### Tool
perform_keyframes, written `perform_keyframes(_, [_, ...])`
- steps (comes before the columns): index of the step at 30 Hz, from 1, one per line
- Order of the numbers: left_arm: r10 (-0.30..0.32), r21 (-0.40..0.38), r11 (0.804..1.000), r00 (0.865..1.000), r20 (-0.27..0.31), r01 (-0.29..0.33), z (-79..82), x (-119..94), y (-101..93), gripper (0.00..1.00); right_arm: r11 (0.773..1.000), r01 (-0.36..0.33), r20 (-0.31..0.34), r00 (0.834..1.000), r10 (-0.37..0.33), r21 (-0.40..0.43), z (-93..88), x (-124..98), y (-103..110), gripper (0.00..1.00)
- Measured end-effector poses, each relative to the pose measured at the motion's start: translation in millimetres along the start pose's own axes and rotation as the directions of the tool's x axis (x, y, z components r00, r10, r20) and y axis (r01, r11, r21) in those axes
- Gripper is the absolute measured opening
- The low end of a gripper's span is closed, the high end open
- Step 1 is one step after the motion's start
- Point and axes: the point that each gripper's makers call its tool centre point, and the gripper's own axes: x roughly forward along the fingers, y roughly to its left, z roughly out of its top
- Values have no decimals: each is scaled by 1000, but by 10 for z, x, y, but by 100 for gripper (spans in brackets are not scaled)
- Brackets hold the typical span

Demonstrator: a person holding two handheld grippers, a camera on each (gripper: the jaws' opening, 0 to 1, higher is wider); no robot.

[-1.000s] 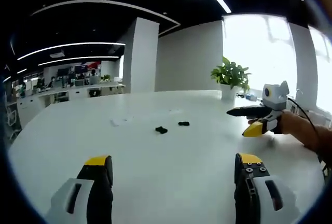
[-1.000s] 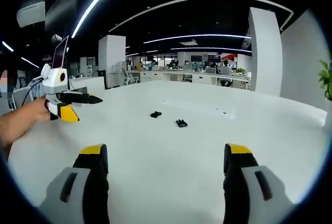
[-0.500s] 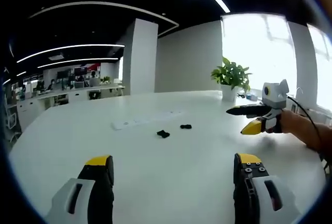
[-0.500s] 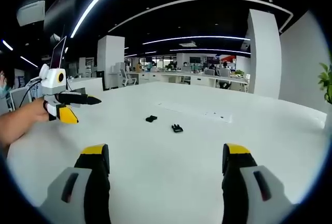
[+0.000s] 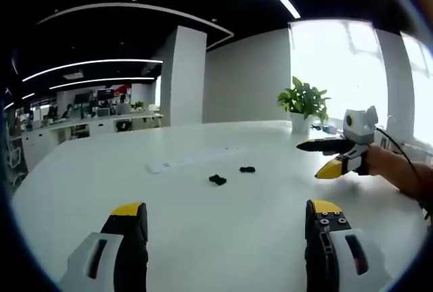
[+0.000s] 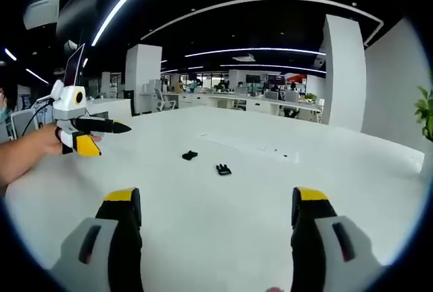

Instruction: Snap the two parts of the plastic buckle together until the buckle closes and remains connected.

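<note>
Two buckle halves, one [image 5: 218, 180] and other [image 5: 247, 169], lay apart mid-table [image 5: 203, 238]. Left gripper [image 5: 226, 211] and right gripper [image 6: 215, 211] both spread wide, empty. Judged light, stiff, slippery plastic; grip each by flat sides

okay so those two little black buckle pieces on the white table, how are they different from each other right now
In the left gripper view, the nearer buckle piece looks chunkier, while the farther buckle piece looks flatter and wider. The nearer one lies left, the farther one right, with bare table between them. Both are small, black, unconnected and untouched; finer shape is too small to tell.
</note>
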Motion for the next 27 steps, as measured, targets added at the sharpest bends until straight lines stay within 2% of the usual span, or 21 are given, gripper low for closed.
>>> perform_keyframes(17, [-3,-11,1000,1000,-11,2,43,88,84,97,1000,-7,-10,1000,6,-30,9,76,-38,93])
perform_keyframes(27, [-13,-5,1000,1000,-10,13,88,187,54,97,1000,-4,-11,1000,4,-31,31,144,-89,92])
